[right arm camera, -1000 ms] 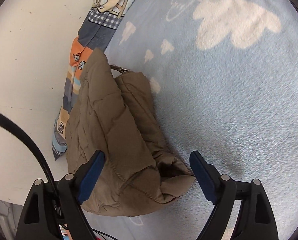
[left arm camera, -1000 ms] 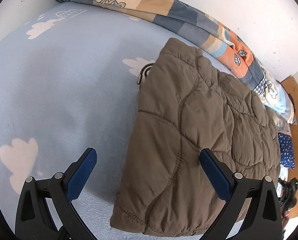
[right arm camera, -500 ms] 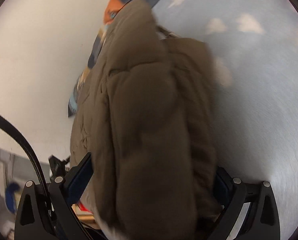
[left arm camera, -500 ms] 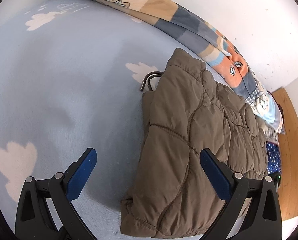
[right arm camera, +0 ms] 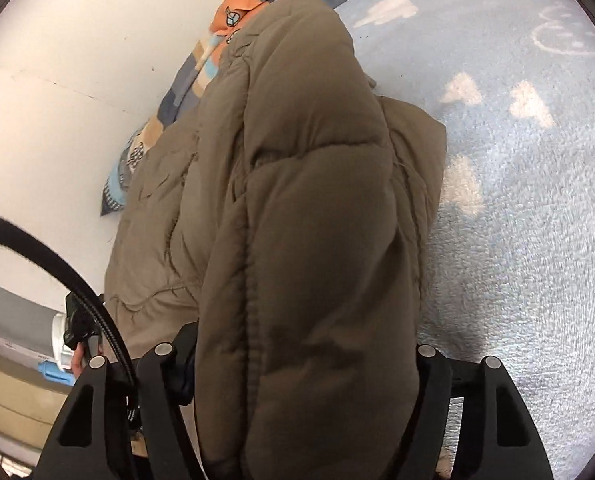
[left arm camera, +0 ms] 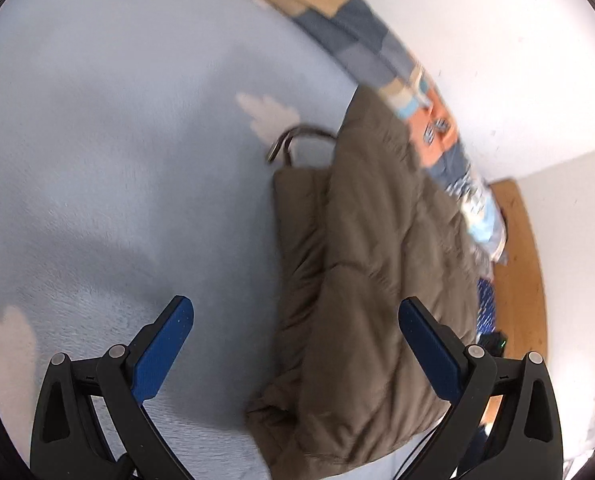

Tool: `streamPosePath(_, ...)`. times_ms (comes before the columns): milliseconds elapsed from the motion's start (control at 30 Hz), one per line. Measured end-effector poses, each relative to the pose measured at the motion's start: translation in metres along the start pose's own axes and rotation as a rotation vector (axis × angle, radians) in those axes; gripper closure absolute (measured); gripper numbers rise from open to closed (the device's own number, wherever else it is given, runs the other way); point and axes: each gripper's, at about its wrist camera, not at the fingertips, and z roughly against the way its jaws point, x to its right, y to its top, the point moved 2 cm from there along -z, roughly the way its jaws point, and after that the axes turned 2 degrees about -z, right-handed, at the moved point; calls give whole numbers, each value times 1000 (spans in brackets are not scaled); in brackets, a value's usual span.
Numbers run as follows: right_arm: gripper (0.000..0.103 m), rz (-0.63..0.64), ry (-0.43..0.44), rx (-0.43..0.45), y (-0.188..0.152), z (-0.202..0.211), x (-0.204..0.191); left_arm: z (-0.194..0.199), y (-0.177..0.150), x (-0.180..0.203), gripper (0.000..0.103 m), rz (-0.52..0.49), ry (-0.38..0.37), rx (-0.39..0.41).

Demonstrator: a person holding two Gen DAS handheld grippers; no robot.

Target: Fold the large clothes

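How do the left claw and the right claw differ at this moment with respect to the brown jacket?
The left claw stands open and empty, with only the jacket's near edge between its blue pads; the right claw is closing around a thick fold of the brown jacket. The left claw's pads show fully; the right claw's are mostly hidden by the padding. Both angle down over the blue cloud blanket.

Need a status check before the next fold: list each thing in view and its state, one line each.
Brown quilted jacket: folded in a bundle on the blanket, one end between the right gripper's jaws.
Right gripper: jaws closing around the jacket's end.
Left gripper: open, empty.
Blue cloud blanket: spread flat.
Patterned quilt: bunched along the wall.
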Motion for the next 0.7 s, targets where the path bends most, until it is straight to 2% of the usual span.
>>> streamPosePath(100,26,-9,0,-3,-1,-2,-1,-13,-3,-5,0,7,-66,-50)
streamPosePath(167,25,-11,0,-6,-3,0,2,-23,-3,-10,0,29,-144,-73)
streamPosePath(367,22,-17,-13,-13,4,-8,1,-42,5,-11,0,6,-226,-131)
streamPosePath(467,22,-18,-19,-13,3,-9,-3,-49,9,-10,0,-10,-252,-158)
streamPosePath(667,19,-21,-28,-17,12,-17,-10,-69,14,19,0,-96,-226,-212)
streamPosePath(700,18,-21,-31,-17,12,-20,-12,-75,14,26,0,-113,-203,-218)
